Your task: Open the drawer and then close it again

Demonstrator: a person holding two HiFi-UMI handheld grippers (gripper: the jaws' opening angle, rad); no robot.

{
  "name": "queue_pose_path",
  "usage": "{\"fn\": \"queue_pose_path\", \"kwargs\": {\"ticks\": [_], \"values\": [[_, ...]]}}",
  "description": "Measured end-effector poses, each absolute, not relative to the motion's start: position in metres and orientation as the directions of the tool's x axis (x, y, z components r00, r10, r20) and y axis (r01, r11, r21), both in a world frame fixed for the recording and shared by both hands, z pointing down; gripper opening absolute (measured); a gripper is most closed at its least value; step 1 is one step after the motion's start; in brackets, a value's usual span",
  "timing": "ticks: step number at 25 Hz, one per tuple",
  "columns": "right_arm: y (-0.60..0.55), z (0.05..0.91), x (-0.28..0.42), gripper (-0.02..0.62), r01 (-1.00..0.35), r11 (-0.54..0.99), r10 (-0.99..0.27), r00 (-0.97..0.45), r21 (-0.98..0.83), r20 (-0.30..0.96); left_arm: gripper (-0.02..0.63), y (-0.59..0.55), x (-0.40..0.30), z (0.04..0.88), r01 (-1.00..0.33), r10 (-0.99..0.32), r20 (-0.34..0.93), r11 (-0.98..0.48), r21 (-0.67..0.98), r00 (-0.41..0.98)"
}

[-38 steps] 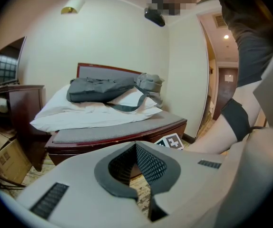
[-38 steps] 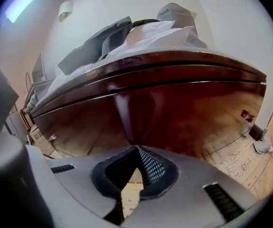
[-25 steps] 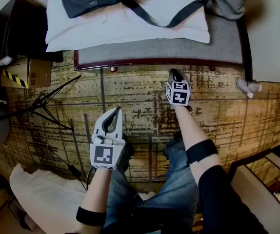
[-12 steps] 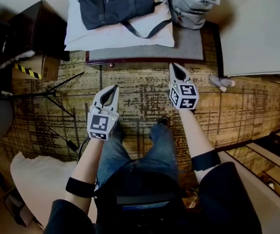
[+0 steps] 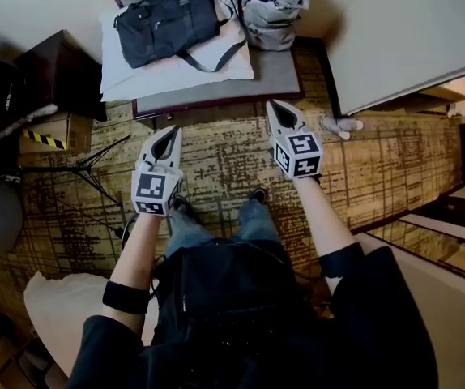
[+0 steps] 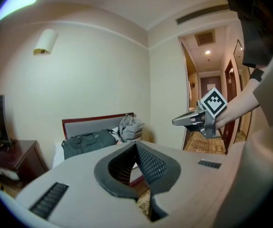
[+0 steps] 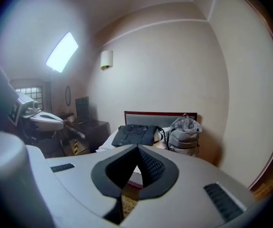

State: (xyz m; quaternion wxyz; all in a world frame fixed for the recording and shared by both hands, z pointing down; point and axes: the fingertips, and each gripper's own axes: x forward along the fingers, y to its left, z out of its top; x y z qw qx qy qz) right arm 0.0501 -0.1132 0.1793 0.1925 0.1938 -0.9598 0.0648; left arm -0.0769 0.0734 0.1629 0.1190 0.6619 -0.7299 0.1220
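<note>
Both grippers are held up in front of the person, above the patterned carpet, with nothing in them. In the head view my left gripper (image 5: 165,134) and my right gripper (image 5: 275,107) point toward the bench (image 5: 277,75), and each has its jaws shut. The left gripper view shows its own shut tips (image 6: 136,146) and the right gripper (image 6: 179,121) at the right. In the right gripper view its tips (image 7: 137,148) meet, with the left gripper (image 7: 48,119) at the left edge. A dark wooden cabinet (image 5: 58,67) stands at the left. I cannot make out a drawer front.
On the bench lie a white pillow (image 5: 119,75), a dark bag (image 5: 164,24) and a grey backpack (image 5: 273,10). A tripod (image 5: 78,173) and a cardboard box (image 5: 50,132) stand at the left. A white bed (image 5: 403,31) fills the right, white bedding (image 5: 62,314) the lower left.
Both grippers have risen and moved toward the bench, still shut. The head view has drawn back from the floor, so more of the room and the person's body show.
</note>
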Motion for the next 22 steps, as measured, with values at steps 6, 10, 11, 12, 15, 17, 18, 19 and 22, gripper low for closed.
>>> {"fn": "queue_pose_path", "kwargs": {"ticks": [6, 10, 11, 12, 15, 17, 18, 19, 22], "values": [[-0.092, 0.149, 0.071, 0.002, -0.403, 0.912, -0.348, -0.858, -0.075, 0.379, 0.003, 0.089, -0.07, 0.14, -0.995, -0.944, 0.317, 0.088, -0.04, -0.096], [-0.087, 0.14, 0.082, 0.0, -0.424, 0.902, -0.371, -0.859, -0.085, 0.354, 0.003, 0.093, -0.063, 0.129, -0.996, -0.948, 0.307, 0.077, -0.045, -0.087], [-0.084, 0.137, 0.085, 0.0, -0.428, 0.898, -0.371, -0.859, -0.098, 0.353, 0.003, 0.095, -0.061, 0.127, -0.996, -0.948, 0.305, 0.075, -0.044, -0.085], [-0.079, 0.134, 0.087, 0.0, -0.431, 0.896, -0.369, -0.86, -0.112, 0.353, 0.003, 0.096, -0.06, 0.124, -0.996, -0.949, 0.303, 0.074, -0.045, -0.084], [-0.073, 0.128, 0.09, 0.0, -0.437, 0.89, -0.373, -0.863, -0.132, 0.34, 0.003, 0.099, -0.061, 0.116, -0.996, -0.953, 0.291, 0.071, -0.054, -0.084], [-0.068, 0.128, 0.092, 0.0, -0.443, 0.885, -0.378, -0.863, -0.143, 0.334, 0.003, 0.104, -0.064, 0.117, -0.995, -0.951, 0.292, 0.085, -0.058, -0.098], [-0.065, 0.129, 0.093, 0.0, -0.447, 0.881, -0.379, -0.863, -0.156, 0.335, 0.003, 0.108, -0.065, 0.119, -0.994, -0.949, 0.296, 0.095, -0.058, -0.108], [-0.062, 0.131, 0.095, 0.0, -0.453, 0.875, -0.381, -0.861, -0.168, 0.337, 0.003, 0.11, -0.066, 0.121, -0.993, -0.947, 0.3, 0.102, -0.056, -0.114], [-0.06, 0.139, 0.1, 0.0, -0.474, 0.86, -0.394, -0.852, -0.188, 0.344, 0.003, 0.114, -0.07, 0.125, -0.992, -0.945, 0.303, 0.116, -0.053, -0.126]]}}
